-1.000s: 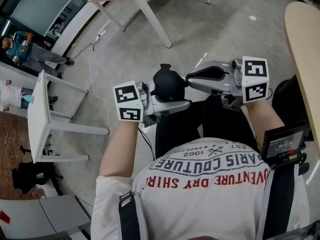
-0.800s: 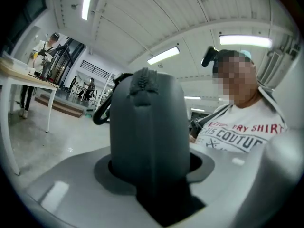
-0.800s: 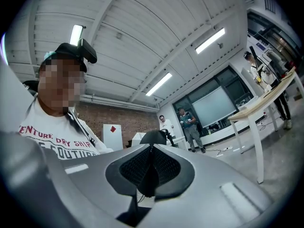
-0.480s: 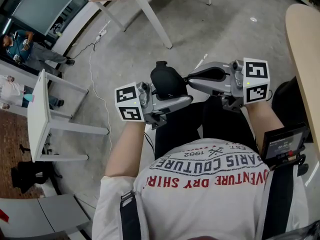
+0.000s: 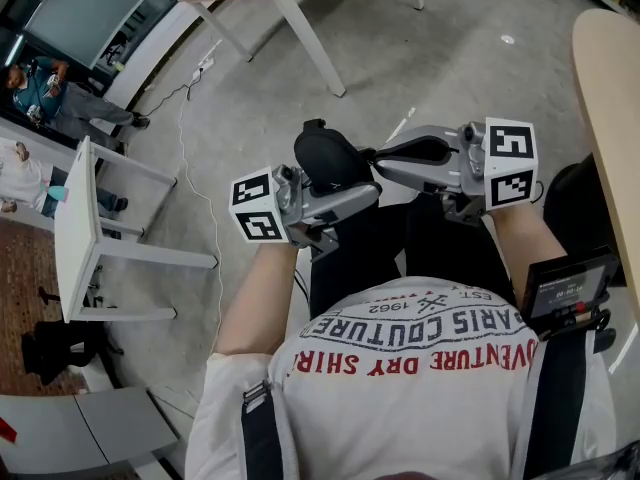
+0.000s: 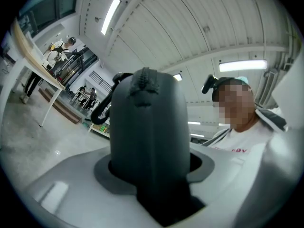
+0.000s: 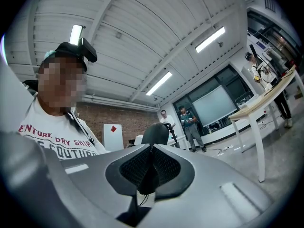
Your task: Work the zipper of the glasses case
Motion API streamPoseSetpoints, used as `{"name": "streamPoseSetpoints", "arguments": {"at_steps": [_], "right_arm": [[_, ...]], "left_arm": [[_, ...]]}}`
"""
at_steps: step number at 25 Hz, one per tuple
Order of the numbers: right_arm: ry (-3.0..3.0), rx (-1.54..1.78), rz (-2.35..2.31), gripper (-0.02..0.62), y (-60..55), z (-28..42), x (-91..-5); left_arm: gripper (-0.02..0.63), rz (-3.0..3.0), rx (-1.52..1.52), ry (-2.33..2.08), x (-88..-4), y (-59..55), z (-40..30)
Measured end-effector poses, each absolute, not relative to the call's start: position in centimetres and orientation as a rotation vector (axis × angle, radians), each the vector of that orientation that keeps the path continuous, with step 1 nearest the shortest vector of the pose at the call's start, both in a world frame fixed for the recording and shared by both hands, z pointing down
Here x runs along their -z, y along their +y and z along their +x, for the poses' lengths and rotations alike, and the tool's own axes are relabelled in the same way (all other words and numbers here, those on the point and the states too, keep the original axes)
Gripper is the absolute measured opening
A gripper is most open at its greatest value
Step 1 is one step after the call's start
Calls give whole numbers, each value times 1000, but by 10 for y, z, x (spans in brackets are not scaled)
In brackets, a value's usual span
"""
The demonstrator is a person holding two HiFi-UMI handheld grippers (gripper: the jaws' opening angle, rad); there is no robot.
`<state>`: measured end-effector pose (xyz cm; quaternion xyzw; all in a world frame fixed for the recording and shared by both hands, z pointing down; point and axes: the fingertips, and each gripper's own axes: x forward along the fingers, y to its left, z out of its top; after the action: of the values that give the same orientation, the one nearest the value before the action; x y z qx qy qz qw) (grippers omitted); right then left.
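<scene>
Left claw (image 5: 352, 186) clamps the black oval fabric glasses case (image 5: 325, 158). Right claw (image 5: 380, 154) pinches what seems its dark zipper pull (image 7: 148, 177). Next, drag it along the seam.

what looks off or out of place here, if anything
Nothing stands out. The glasses case sits clamped in the left claw, and the right claw is pinched on what looks like its zipper pull.

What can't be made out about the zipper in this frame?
- Left gripper view: only the top of the zipper shows on the glasses case; left tool hides the rest.
- Head view: zipper too small to see.
- Right gripper view: right tool pinches a dark tab; pads hide its attachment.
</scene>
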<state>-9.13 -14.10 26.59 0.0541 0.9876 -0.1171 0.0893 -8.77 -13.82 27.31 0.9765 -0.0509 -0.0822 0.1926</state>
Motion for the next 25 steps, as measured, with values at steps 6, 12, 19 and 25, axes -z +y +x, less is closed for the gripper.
{"name": "streamPoseSetpoints", "arguments": {"at_steps": [6,12,19,25], "right_arm": [[2936,361,163,18,-141,-92,-269],[2936,372,163,18,-141,-93,-271],[2932,387,154,18,-142,-93,-273],[2913,411,143,18,-145,-92,-274]], "left_arm": [[245,2701,362,-195,-266,-144,-93],[245,2666,467,-228,-258,-150,-100],[245,2600,600,-266,-248,-159,-109],[245,2571,648,-288,-249,-164,-110]]}}
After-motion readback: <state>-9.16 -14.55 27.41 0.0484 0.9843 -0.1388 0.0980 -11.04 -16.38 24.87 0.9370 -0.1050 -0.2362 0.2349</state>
